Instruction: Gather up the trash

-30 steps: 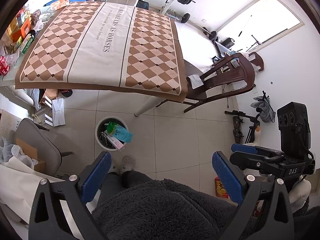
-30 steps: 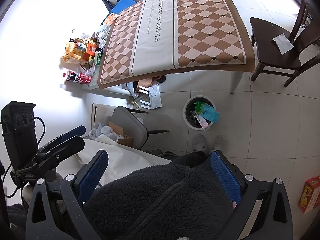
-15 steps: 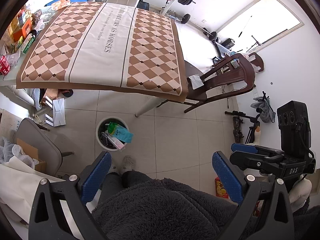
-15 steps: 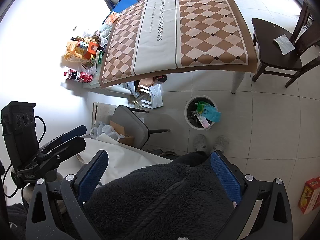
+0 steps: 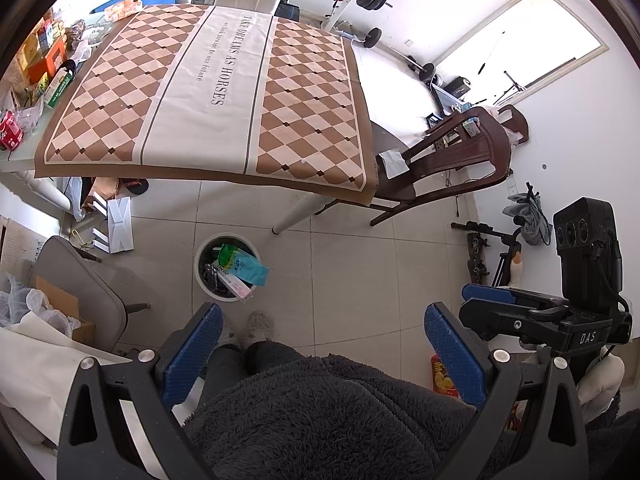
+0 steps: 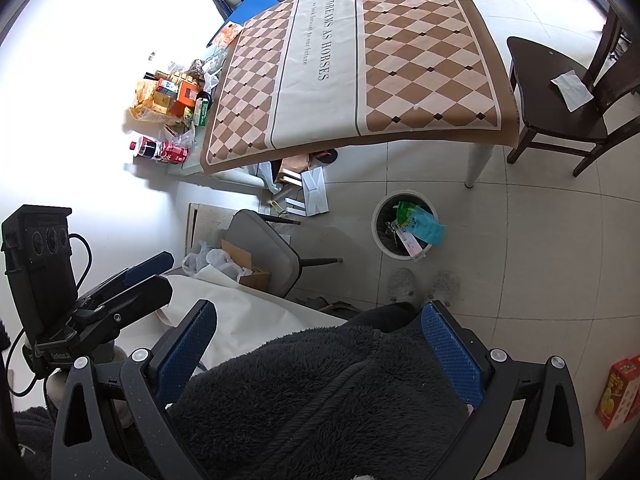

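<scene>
Checkered tablecloth [image 5: 208, 92] (bin [image 5: 200, 276] below)

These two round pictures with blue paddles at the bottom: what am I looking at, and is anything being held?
No robot here: a person in a dark fleece carries a handheld left gripper and right gripper. Each has a wide-angle camera looking along its two blue fingers, so one picture comes from each hand. Both grippers are open and hold nothing. Each view also catches the other gripper off to one side. Below stands a checked tablecloth on a table, a white trash bin holding wrappers on the tiled floor, and a dark wooden chair with a white tissue on its seat.
</scene>
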`<action>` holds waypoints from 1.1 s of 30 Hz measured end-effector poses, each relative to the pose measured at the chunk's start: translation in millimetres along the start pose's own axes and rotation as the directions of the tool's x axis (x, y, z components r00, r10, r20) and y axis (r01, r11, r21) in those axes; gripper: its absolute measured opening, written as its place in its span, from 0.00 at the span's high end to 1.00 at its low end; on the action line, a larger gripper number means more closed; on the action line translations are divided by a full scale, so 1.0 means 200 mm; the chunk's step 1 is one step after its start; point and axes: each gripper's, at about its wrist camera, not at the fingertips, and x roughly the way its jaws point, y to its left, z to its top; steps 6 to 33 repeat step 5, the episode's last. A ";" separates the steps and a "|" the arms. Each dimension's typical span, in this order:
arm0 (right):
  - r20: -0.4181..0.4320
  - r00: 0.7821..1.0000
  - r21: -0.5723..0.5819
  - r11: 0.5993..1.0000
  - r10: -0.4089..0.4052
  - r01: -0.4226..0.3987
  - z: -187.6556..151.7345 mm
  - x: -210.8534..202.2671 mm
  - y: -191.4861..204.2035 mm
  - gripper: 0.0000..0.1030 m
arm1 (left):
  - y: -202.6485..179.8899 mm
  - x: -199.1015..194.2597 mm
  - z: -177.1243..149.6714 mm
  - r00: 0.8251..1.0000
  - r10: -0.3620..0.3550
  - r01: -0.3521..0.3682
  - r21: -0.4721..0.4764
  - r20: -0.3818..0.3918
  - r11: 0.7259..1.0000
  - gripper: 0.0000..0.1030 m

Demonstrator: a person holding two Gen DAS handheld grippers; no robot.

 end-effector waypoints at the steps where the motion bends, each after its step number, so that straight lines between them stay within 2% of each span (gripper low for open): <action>1: -0.001 1.000 -0.001 1.000 0.000 0.000 0.01 0.00 0.00 0.00 | 0.00 0.00 0.00 1.000 0.001 -0.001 0.000 0.002 1.000 0.00; 33: -0.003 1.000 0.000 1.000 0.000 0.000 0.00 0.00 0.00 0.00 | 0.03 -0.02 0.00 1.000 0.003 -0.004 0.008 0.009 1.000 0.00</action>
